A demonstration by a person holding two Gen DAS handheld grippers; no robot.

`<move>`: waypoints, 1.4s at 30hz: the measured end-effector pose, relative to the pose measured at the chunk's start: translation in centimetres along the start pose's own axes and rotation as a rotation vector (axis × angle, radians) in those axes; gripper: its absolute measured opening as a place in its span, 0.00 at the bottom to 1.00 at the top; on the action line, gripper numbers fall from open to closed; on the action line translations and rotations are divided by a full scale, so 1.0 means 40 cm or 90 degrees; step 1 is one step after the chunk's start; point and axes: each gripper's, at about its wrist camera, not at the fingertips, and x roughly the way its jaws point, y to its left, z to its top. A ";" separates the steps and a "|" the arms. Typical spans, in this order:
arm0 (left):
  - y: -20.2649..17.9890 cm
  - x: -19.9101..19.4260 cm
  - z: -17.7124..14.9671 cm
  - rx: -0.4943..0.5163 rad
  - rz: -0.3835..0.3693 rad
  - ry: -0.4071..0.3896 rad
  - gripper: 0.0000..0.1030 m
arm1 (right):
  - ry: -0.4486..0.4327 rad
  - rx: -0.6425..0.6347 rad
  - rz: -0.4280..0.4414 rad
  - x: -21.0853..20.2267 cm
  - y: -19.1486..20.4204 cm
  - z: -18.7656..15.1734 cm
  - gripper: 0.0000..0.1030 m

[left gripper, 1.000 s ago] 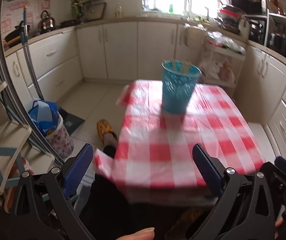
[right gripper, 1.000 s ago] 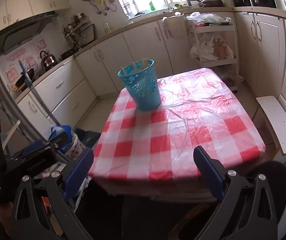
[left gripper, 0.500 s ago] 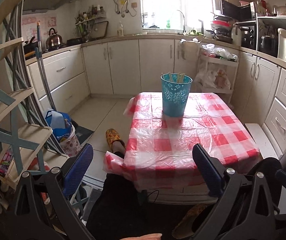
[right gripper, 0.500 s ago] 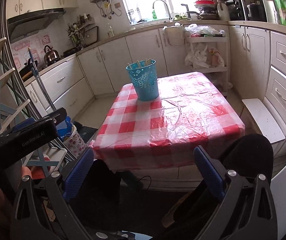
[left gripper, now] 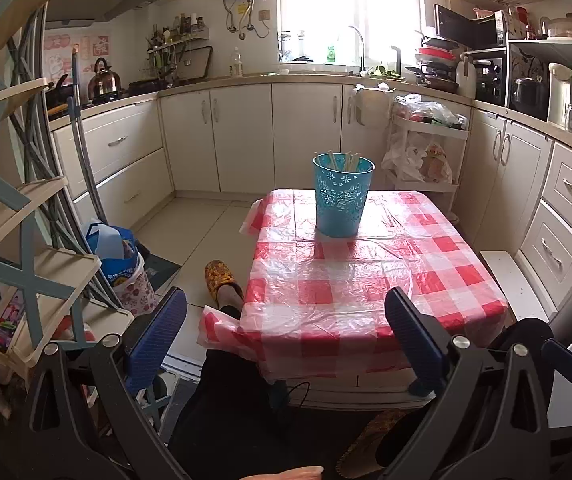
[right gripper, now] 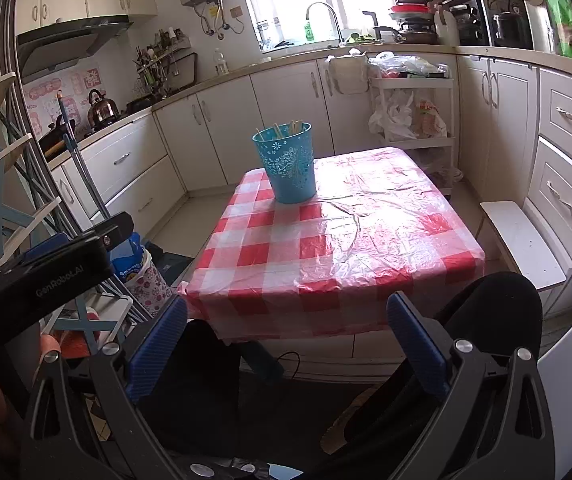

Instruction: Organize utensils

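A turquoise perforated bucket (left gripper: 342, 200) (right gripper: 289, 164) stands upright at the far end of a low table covered with a red-and-white checked cloth (left gripper: 366, 280) (right gripper: 334, 240). Several pale chopsticks (left gripper: 346, 159) (right gripper: 286, 127) stick up out of it. My left gripper (left gripper: 286, 344) is open and holds nothing, well short of the table's near edge. My right gripper (right gripper: 286, 344) is open too, with nothing between its blue pads. Both are far from the bucket. The body of the left gripper (right gripper: 41, 276) shows at the left of the right wrist view.
A person's dark-clothed legs (left gripper: 225, 400) and a yellow slipper (left gripper: 219, 278) are in front of the table. A blue-and-cream shelf rack (left gripper: 13, 220) stands left, with a bag-lined bin (left gripper: 121, 264) beside it. White cabinets (left gripper: 241, 136) ring the room; a white stool (right gripper: 522, 240) sits right.
Both grippers have pulled back and up from the table, so the table and bucket look smaller and farther. Both stay open and hold nothing.
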 end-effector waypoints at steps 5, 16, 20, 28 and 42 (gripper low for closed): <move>-0.004 -0.005 0.000 -0.002 -0.010 -0.003 0.93 | 0.000 0.000 -0.003 -0.005 -0.002 -0.002 0.93; 0.000 -0.010 -0.001 -0.006 -0.023 -0.004 0.93 | -0.005 0.000 -0.005 -0.010 -0.005 -0.002 0.93; 0.003 -0.013 -0.003 -0.006 -0.015 -0.007 0.93 | -0.011 -0.003 -0.007 -0.021 -0.009 -0.003 0.93; 0.005 -0.015 -0.006 -0.006 -0.013 -0.005 0.93 | -0.009 -0.002 -0.007 -0.023 -0.016 -0.003 0.93; 0.001 -0.015 -0.006 -0.004 -0.012 -0.005 0.93 | -0.005 -0.003 -0.008 -0.023 -0.015 -0.003 0.93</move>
